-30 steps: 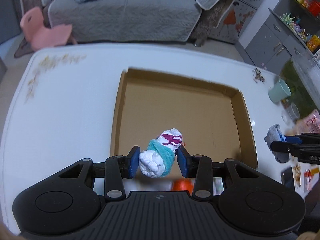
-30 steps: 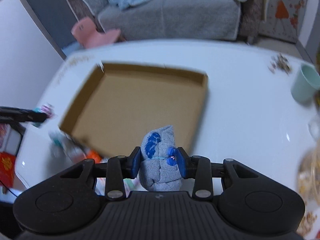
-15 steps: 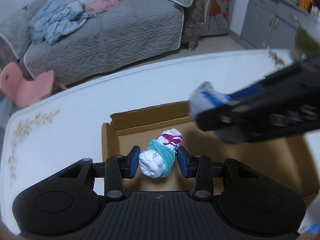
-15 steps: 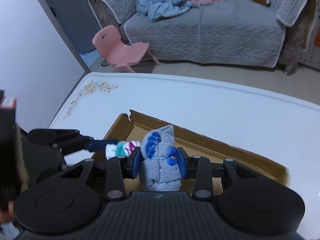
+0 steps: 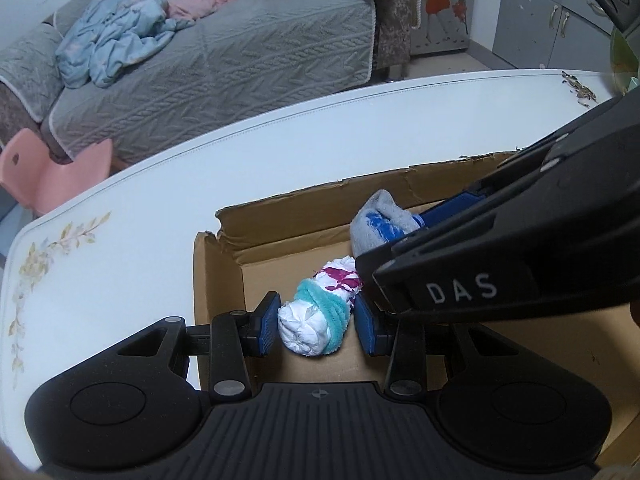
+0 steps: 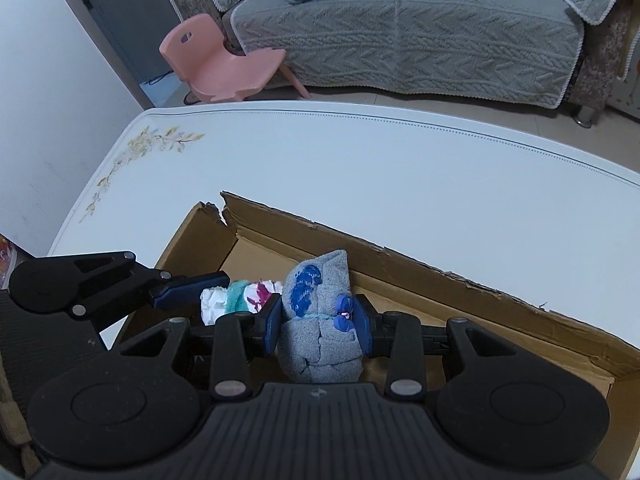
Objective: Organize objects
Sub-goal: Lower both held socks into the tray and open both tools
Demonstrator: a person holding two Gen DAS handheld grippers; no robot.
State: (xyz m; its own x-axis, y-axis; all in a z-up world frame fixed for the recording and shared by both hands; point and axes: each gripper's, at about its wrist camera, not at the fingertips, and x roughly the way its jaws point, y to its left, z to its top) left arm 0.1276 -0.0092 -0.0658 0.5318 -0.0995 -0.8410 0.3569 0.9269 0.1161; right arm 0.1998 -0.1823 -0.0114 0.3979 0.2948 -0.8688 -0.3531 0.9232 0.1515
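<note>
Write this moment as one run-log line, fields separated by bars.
left gripper: shut on white sock roll | right gripper: shut on grey sock roll | both over cardboard box

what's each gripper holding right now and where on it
The left gripper pinches a white rolled sock bundle across its teal band. The right gripper pinches a grey rolled sock bundle across its middle. Both are over the cardboard box.

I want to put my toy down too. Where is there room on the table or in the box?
The white table is bare all along the sofa side, beyond the box. Inside the box, the floor to the right of the grey sock roll looks free. The torn corner is crowded: both grippers meet there, one on the white sock roll.
</note>
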